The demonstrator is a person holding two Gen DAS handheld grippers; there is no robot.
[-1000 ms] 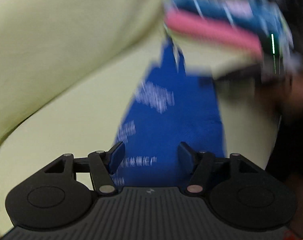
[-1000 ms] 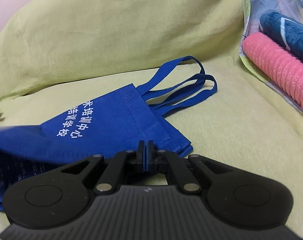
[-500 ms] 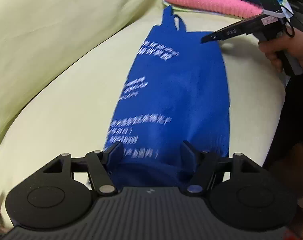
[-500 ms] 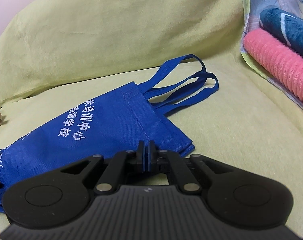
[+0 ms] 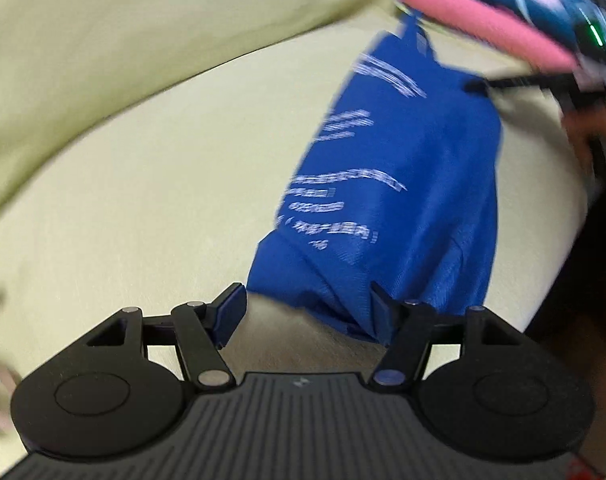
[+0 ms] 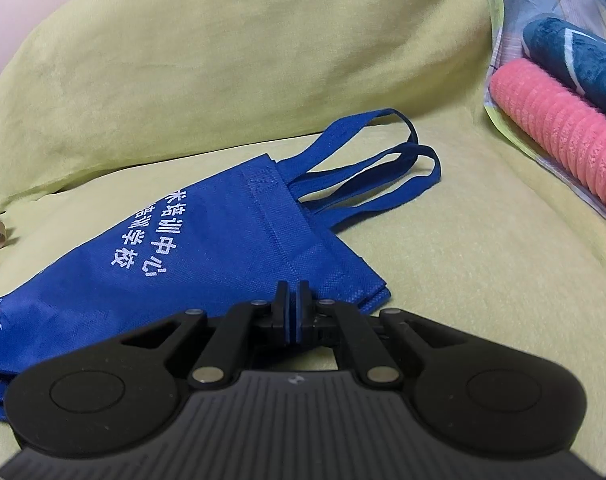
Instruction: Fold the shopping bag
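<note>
Left claw (image 5: 309,316): nearest in the left wrist view, fingers spread apart, nothing pinched; the bottom end of the blue shopping bag (image 5: 399,184) reaches between them, its corner against the right-hand finger, though contact cannot be told through the blur

Right claw (image 6: 293,310): nearest in the right wrist view, fingers pressed fully together, sitting at the bag's near edge by the corner at its open end; whether cloth is caught between them cannot be told

Blue shopping bag: flat on the yellow-green sofa seat (image 6: 443,280), white print facing up

Handles (image 6: 367,172): two blue loops, lying on the seat beyond the bag's mouth

Sofa backrest (image 6: 243,40): same yellow-green cover, behind the bag

Pink ribbed roll (image 6: 563,136): far right, on patterned cloth

Dark blue roll (image 6: 575,60): just behind the pink one, touching it
</note>
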